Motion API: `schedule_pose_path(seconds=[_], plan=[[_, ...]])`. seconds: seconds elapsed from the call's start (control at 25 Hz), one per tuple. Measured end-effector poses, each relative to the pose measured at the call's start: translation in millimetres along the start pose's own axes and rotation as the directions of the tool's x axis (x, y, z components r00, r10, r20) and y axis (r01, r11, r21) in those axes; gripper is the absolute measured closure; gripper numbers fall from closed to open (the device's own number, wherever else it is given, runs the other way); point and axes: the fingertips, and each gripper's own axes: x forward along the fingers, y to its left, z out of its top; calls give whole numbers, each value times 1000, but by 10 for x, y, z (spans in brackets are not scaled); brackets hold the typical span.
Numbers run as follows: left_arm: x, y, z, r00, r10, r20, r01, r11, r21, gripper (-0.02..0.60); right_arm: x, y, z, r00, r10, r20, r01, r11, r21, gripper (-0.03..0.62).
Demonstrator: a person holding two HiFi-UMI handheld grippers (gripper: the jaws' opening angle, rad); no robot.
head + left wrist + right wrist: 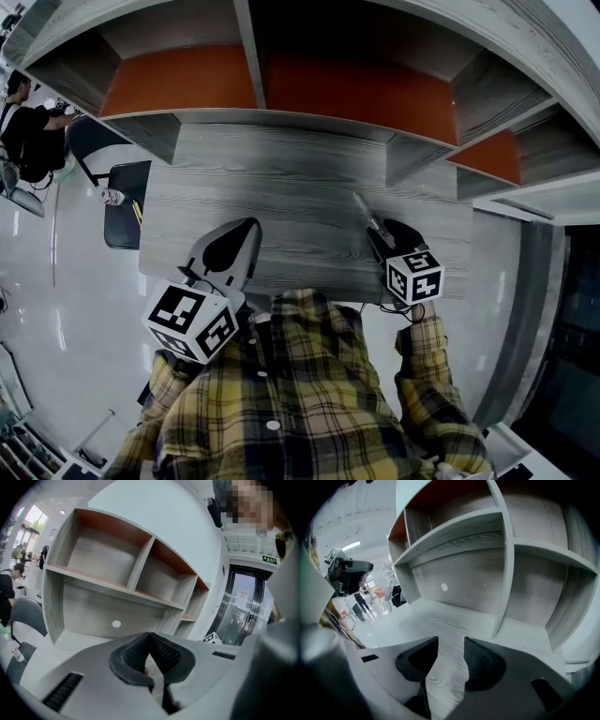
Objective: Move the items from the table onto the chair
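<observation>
- Grey wood-grain table (pixel 281 183) sat under an orange-backed shelf unit (pixel 356 94), nearly bare.
- Dark chair (pixel 127 234) stood off the table's left end, a yellow stick (pixel 138 214) on its seat.
- Left gripper (pixel 239 234): jaws pressed together, nothing clearly held, probably idle.
- Right gripper (pixel 389 236): jaws spread over bare tabletop, likely readying for a pick.
- Thin grey pen-like item (pixel 364 206) lay on the table just ahead of it, unobstructed.

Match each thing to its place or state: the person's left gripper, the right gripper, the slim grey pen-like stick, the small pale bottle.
Things:
1 left gripper
2 right gripper
3 slim grey pen-like stick
4 small pale bottle

Places and states:
A on the dark chair seat
B jaws apart
C lying on the grey wood-grain table
D jaws together

Pairs: 1-D, 2-B, 3-C, 4-A
</observation>
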Motion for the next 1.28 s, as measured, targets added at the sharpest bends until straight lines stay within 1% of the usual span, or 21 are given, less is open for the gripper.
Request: schedule_pose_path(seconds=[0.12, 0.28, 0.4, 0.48, 0.64, 0.8, 0.92, 1.0, 1.08, 1.12, 1.28], plan=[[-51, 43, -73, 999, 25, -22, -25, 1000, -7, 577, 210, -167, -207, 998, -2, -62, 2, 1000, 0, 434], [-116, 83, -126, 998, 54, -32, -55, 998, -7, 577, 473, -325, -443, 991, -8, -132, 5, 1000, -18, 434], [-141, 120, -167, 997, 75, -37, -75, 997, -11, 577, 611, -445, -609, 983, -40, -182, 28, 997, -66, 434], [-157, 137, -186, 996, 83, -37, -83, 996, -14, 577, 665, -519, -692, 977, -63, -202, 48, 996, -79, 434], [-189, 158, -201, 995, 98, -33, -99, 995, -17, 577, 732, -603, -805, 974, -61, -219, 50, 997, -53, 434], [-215, 172, -196, 993, 116, -27, -116, 993, -22, 577, 757, -618, -910, 970, -65, -234, 49, 996, -73, 436], [-204, 156, -179, 994, 110, -22, -110, 994, -20, 577, 751, -621, -918, 971, -76, -226, 58, 995, -83, 442], [-196, 144, -176, 994, 106, -22, -107, 994, -20, 577, 765, -606, -913, 971, -75, -226, 55, 994, -96, 453], [-199, 135, -177, 994, 105, -23, -105, 994, -22, 577, 771, -596, -907, 970, -78, -230, 55, 993, -102, 488], [-201, 131, -176, 994, 104, -23, -104, 994, -22, 577, 770, -599, -904, 970, -80, -232, 58, 993, -103, 518], [-204, 110, -172, 994, 106, -17, -106, 994, -23, 577, 778, -632, -906, 966, -84, -246, 60, 993, -105, 525]])
